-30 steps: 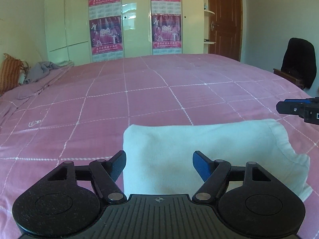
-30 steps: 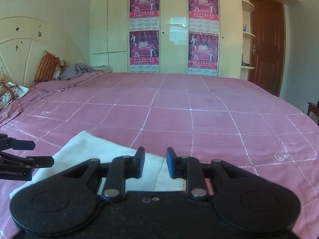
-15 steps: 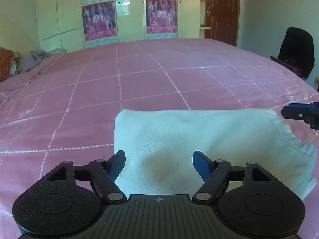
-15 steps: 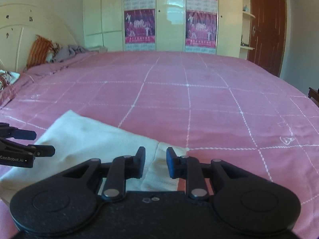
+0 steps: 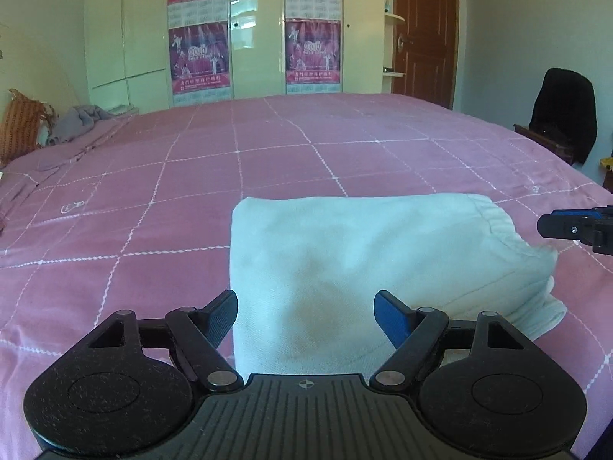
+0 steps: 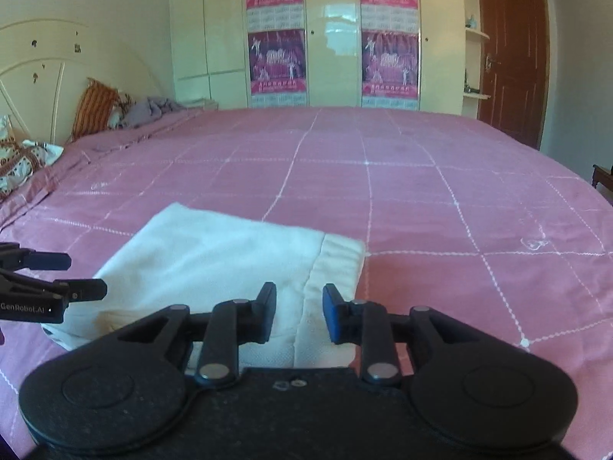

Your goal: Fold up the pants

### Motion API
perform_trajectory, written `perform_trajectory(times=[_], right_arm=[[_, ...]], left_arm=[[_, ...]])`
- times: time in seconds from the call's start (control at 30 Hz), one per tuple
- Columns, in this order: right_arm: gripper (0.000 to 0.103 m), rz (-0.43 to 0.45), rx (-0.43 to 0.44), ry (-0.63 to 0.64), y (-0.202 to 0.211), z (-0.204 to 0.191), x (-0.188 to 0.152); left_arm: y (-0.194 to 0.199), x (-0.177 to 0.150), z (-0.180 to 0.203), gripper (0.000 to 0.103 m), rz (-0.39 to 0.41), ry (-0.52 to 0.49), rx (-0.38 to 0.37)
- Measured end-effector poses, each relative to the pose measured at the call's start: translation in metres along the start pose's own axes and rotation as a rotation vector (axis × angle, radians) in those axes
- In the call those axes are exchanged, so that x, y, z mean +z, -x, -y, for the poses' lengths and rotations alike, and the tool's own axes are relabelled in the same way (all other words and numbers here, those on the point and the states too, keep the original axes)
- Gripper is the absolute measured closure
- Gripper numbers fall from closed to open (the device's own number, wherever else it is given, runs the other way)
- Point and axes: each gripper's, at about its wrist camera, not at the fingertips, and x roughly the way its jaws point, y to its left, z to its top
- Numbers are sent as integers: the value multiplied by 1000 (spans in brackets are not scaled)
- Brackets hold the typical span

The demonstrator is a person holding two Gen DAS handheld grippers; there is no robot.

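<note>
The pale white pants lie folded into a compact rectangle on the pink checked bedspread, elastic waistband at the right end. My left gripper is open and empty, hovering over the folded bundle's near left part. My right gripper is open and empty, with a narrower gap, over the waistband end of the pants. The right gripper's fingertips show at the right edge of the left wrist view. The left gripper shows at the left edge of the right wrist view.
A wardrobe with purple posters stands beyond the bed. A brown door is at the right. A chair draped with a black garment stands at the bed's right side. Pillows and a grey cloth lie at the headboard end.
Both views dipped toward the bed half a second ago and have tilted back up. The pants have not moved. The right gripper's jaws have widened slightly.
</note>
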Motion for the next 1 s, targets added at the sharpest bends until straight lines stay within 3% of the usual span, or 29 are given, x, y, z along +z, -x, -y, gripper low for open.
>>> perform_trajectory(times=[0.07, 0.13, 0.2, 0.53, 1.0], right_arm=[[75, 15, 19, -8, 5, -1, -6], [75, -63, 8, 20, -9, -3, -21], [74, -119, -28, 63, -24, -8, -35], [71, -109, -49, 101, -18, -19, -33], [68, -82, -52, 93, -19, -19, -41]], left_arm=[[-4, -8, 1, 25, -33, -8, 1], [-16, -18, 3, 25, -100, -6, -7], [-19, -23, -2, 22, -104, 27, -9], [-19, -25, -1, 21, -110, 32, -3], [-23, -28, -2, 13, -102, 31, 5]])
